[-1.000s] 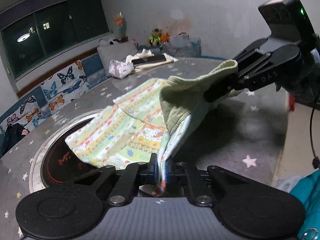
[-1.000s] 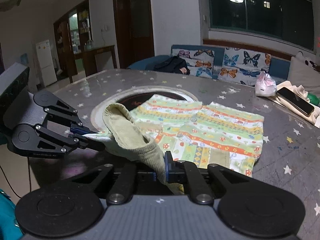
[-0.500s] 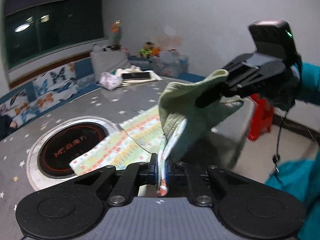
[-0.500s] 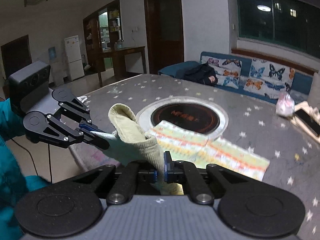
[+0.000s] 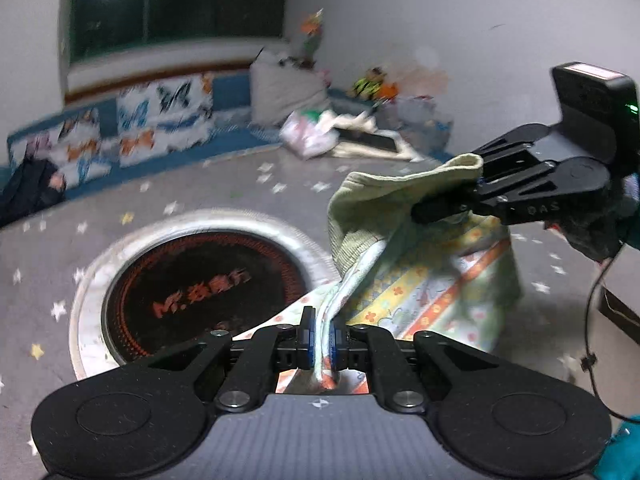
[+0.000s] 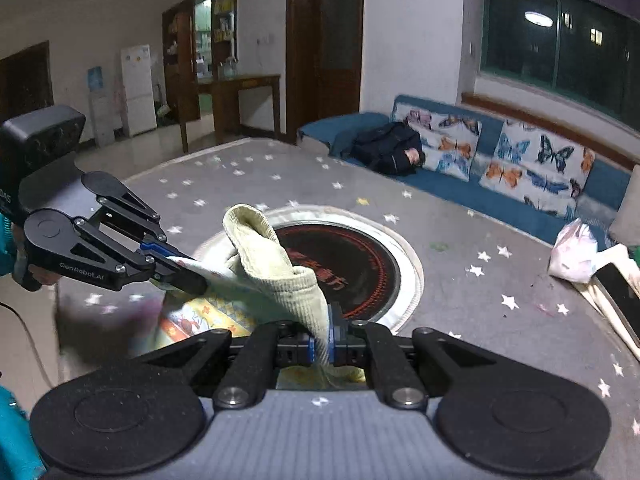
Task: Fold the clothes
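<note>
A small printed garment (image 5: 432, 284) with orange, yellow and green stripes and a pale green ribbed waistband (image 5: 360, 216) hangs in the air between both grippers. My left gripper (image 5: 320, 340) is shut on its hem. My right gripper (image 6: 322, 340) is shut on the ribbed waistband (image 6: 276, 264). The right gripper shows in the left wrist view (image 5: 444, 208), the left gripper in the right wrist view (image 6: 180, 272). The garment's lower part hangs near the table's front edge, blurred.
The grey star-patterned table (image 6: 460, 280) has a round black hotplate (image 5: 196, 276) set in its middle. A pink bag (image 6: 572, 252) and a phone (image 6: 618, 292) lie at the far side. A butterfly-cushion sofa (image 6: 500, 156) stands behind.
Both grippers have lifted the garment off the table and pulled it toward the front edge. It no longer lies spread beside the hotplate and now hangs between them.
</note>
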The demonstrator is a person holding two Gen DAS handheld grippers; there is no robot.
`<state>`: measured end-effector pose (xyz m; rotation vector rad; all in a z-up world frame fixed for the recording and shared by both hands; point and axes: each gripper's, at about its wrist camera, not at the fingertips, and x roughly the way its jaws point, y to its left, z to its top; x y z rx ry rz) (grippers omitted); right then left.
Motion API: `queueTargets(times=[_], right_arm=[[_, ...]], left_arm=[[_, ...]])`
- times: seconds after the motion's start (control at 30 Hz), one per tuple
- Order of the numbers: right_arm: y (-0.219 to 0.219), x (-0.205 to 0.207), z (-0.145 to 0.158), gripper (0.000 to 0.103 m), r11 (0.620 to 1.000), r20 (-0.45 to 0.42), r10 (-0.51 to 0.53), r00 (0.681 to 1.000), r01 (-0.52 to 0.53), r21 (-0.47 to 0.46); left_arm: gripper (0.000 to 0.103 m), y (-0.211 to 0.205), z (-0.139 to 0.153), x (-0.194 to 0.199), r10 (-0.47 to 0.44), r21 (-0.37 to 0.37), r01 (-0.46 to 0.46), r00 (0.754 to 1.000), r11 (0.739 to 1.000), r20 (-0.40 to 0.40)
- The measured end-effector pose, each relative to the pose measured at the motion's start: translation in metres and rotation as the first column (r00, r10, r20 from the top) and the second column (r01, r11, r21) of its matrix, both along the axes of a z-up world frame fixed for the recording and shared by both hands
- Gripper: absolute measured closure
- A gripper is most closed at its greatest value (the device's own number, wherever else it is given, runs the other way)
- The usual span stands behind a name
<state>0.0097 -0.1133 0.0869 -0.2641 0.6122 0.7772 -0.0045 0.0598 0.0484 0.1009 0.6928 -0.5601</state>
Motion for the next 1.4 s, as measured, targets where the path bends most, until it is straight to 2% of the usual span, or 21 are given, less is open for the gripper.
queueTargets(times=[0.23, 0.3, 0.37, 0.47, 0.63, 0.8, 0.97, 1.1, 1.27, 1.4], right_arm=[[0.024, 0.06, -0.062, 0.096, 0.997, -0.08, -0.076, 0.994, 0.074, -0.025], [0.025, 0.07, -0.077, 0.09, 0.994, -0.088, -0.111, 0.99, 0.109, -0.03], [0.022, 0.073, -0.086, 0.078, 0.989, -0.085, -0.149, 0.985, 0.147, -0.03], [0.01, 0.069, -0.082, 0.075, 0.977, -0.05, -0.214, 0.975, 0.213, -0.026], [-0.013, 0.046, -0.066, 0.076, 0.964, -0.025, -0.266, 0.964, 0.267, 0.015], [-0.025, 0.02, -0.078, 0.077, 0.966, -0.073, -0.255, 0.964, 0.257, 0.013], [-0.052, 0.03, -0.095, 0.082, 0.93, -0.13, -0.359, 0.924, 0.367, 0.037], [-0.06, 0.037, -0.084, 0.083, 0.91, -0.099, -0.406, 0.909, 0.412, 0.05], [-0.037, 0.043, -0.078, 0.083, 0.936, -0.088, -0.333, 0.939, 0.341, 0.089], [-0.013, 0.06, -0.092, 0.083, 0.949, -0.115, -0.302, 0.946, 0.31, 0.058]], left_arm=[[0.095, 0.013, -0.046, 0.053, 0.107, 0.015, -0.106, 0.986, 0.994, -0.13], [0.092, 0.013, -0.053, 0.057, 0.123, 0.018, -0.122, 0.982, 0.992, -0.143], [0.089, 0.015, -0.055, 0.059, 0.132, 0.011, -0.132, 0.98, 0.991, -0.146], [0.078, 0.017, -0.055, 0.06, 0.154, 0.013, -0.154, 0.978, 0.988, -0.143], [0.076, 0.026, -0.057, 0.062, 0.195, 0.001, -0.197, 0.97, 0.98, -0.147], [0.076, 0.027, -0.058, 0.063, 0.218, 0.0, -0.22, 0.965, 0.975, -0.148], [0.076, 0.03, -0.057, 0.065, 0.252, 0.009, -0.253, 0.957, 0.967, -0.146], [0.076, 0.035, -0.055, 0.066, 0.286, 0.016, -0.286, 0.948, 0.958, -0.141], [0.076, 0.026, -0.045, 0.064, 0.295, 0.021, -0.294, 0.949, 0.956, -0.11], [0.076, 0.011, -0.037, 0.061, 0.26, 0.012, -0.26, 0.961, 0.966, -0.091]])
